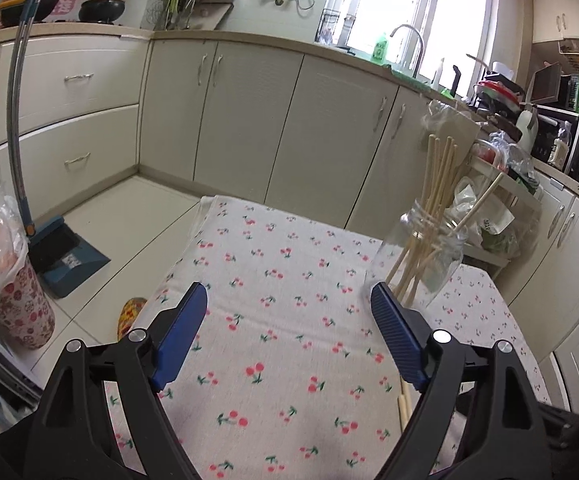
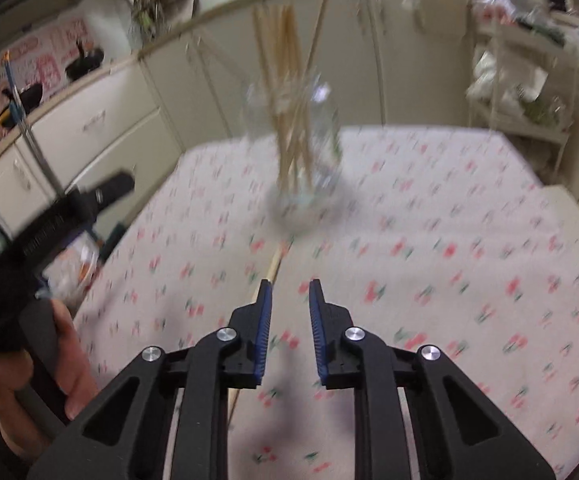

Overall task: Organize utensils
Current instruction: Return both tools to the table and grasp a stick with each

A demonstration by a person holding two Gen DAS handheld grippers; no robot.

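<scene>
Sorting chopsticks into jar (image 1: 429, 248), right of frame.
My left gripper (image 1: 289, 300) was spread wide, empty; right gripper (image 2: 289, 296) slightly apart, loose chopstick (image 2: 275, 260) just left.

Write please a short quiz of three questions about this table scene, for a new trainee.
1. True or false: the glass jar already holds several chopsticks.
2. What lies loose on the cherry-print tablecloth? A) a spoon B) chopsticks C) a fork
3. Which gripper has the wider gap between its pads, the left gripper or the right gripper?

Key
1. True; they stand bundled in the jar.
2. B; the loose chopsticks lie in front of the jar, just left of the right gripper's left pad.
3. The left gripper; both are empty.
</scene>
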